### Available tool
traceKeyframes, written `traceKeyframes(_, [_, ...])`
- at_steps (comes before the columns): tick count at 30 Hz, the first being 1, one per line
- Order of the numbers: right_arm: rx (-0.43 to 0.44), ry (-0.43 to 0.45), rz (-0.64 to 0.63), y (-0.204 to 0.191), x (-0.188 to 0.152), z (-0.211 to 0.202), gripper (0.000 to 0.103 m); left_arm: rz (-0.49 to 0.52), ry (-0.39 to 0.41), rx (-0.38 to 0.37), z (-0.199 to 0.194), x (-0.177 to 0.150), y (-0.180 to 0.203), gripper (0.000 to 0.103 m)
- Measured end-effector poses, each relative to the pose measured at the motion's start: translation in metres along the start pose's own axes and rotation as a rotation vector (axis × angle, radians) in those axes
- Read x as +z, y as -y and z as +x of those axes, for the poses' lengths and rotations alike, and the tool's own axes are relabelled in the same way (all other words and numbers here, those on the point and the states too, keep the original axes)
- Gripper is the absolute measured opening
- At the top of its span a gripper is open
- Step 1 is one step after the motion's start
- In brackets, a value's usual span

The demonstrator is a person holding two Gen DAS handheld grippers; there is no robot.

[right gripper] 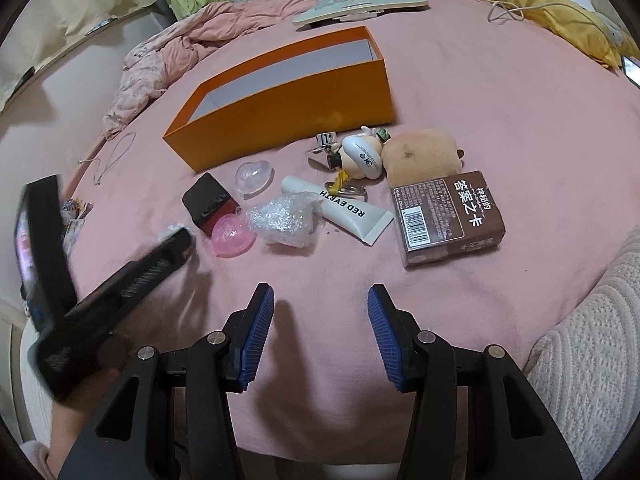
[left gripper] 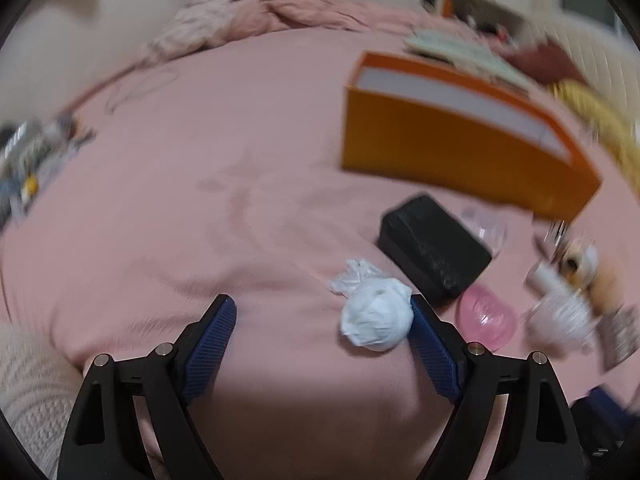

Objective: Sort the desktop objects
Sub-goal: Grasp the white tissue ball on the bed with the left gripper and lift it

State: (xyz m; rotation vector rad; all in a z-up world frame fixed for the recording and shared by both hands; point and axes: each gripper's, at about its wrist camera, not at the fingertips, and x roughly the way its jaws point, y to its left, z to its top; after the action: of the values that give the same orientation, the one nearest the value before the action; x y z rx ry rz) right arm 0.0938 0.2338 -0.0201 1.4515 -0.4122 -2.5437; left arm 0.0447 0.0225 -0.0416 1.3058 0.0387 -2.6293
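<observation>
In the left wrist view my left gripper stands open low over the pink bedsheet. A crumpled white paper ball lies between its jaws, against the right pad; the left pad is well clear of it. Beyond the ball are a black case, a pink shell-shaped dish and the open orange box. My right gripper is open with nothing in it, short of a white tube, a crinkled plastic wrap and a brown card box.
A clear shell dish, a keychain figurine and a tan plush lie before the orange box. A bunched pink quilt lies far left, a yellow pillow and cable far right. A pale board lies behind.
</observation>
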Motion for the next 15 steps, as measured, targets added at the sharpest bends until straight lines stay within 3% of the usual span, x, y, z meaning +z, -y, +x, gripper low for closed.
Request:
traceKeyframes(1, [0.005, 0.0, 0.0, 0.0, 0.0, 0.0, 0.059, 0.009, 0.009, -0.007, -0.001, 0.0, 0.002, 0.071])
traceKeyframes(2, [0.009, 0.001, -0.001, -0.001, 0.0, 0.0, 0.06, 0.008, 0.008, -0.045, -0.003, -0.001, 0.002, 0.051])
traceKeyframes(3, [0.009, 0.002, -0.003, -0.001, -0.001, 0.0, 0.06, 0.003, 0.001, -0.097, -0.004, -0.001, 0.001, 0.024])
traceKeyframes(6, [0.015, 0.011, 0.008, 0.001, 0.0, -0.003, 0.06, -0.001, 0.008, -0.12, -0.008, -0.001, 0.0, 0.024])
traceKeyframes(10, [0.02, 0.045, 0.047, 0.008, 0.002, -0.009, 0.06, -0.1, 0.023, -0.197, -0.017, 0.001, -0.016, 0.024])
traceKeyframes(15, [-0.011, 0.054, 0.073, 0.013, 0.004, -0.009, 0.06, -0.103, 0.136, -0.232, -0.047, 0.005, -0.019, 0.024])
